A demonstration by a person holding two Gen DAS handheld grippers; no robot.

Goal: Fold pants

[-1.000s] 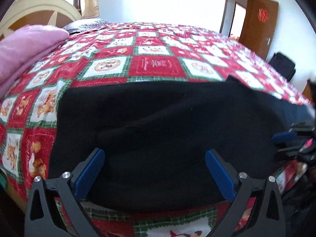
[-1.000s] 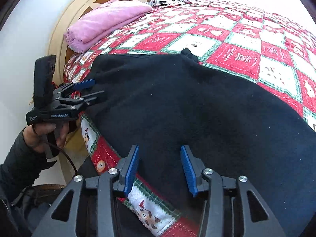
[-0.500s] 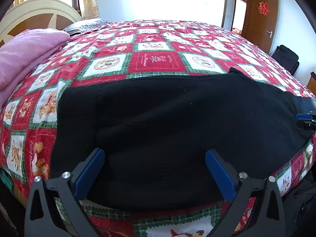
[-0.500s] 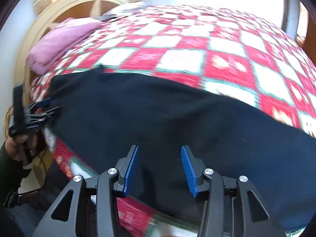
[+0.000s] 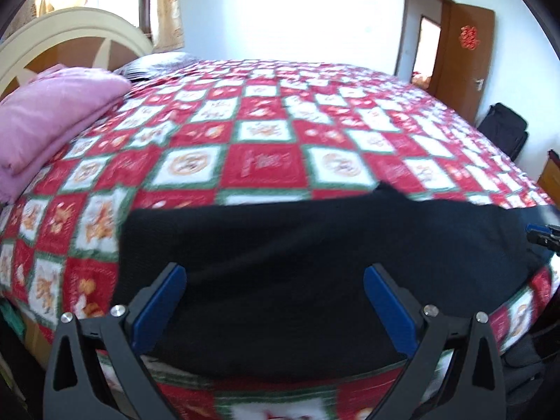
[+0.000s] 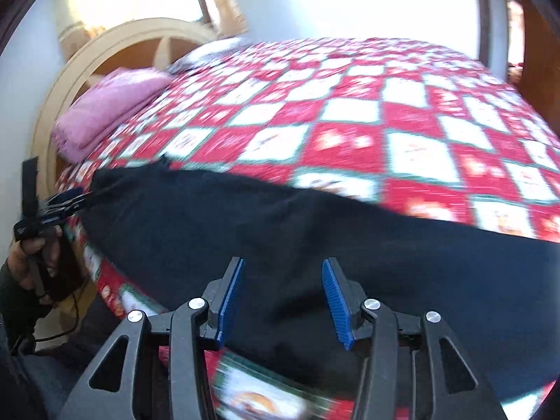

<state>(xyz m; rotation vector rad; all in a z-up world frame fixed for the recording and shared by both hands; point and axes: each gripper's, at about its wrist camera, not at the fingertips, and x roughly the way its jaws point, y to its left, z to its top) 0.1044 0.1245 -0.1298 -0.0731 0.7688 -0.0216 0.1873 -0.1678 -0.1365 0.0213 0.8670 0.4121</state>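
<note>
folded pink blanket (image 5: pixel 52 112) on checkered bedspread (image 5: pixel 266 161), near cream headboard (image 5: pixel 70 31)

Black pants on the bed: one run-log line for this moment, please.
black pants: flat on patchwork quilt | left gripper: jaws open | right gripper: jaws open, nothing held

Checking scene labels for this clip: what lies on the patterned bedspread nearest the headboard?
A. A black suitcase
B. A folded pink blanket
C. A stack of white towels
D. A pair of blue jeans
B: the folded pink blanket rests on the red-and-white bedspread right beside the cream headboard, while the black pants lie spread along the near edge.
</note>
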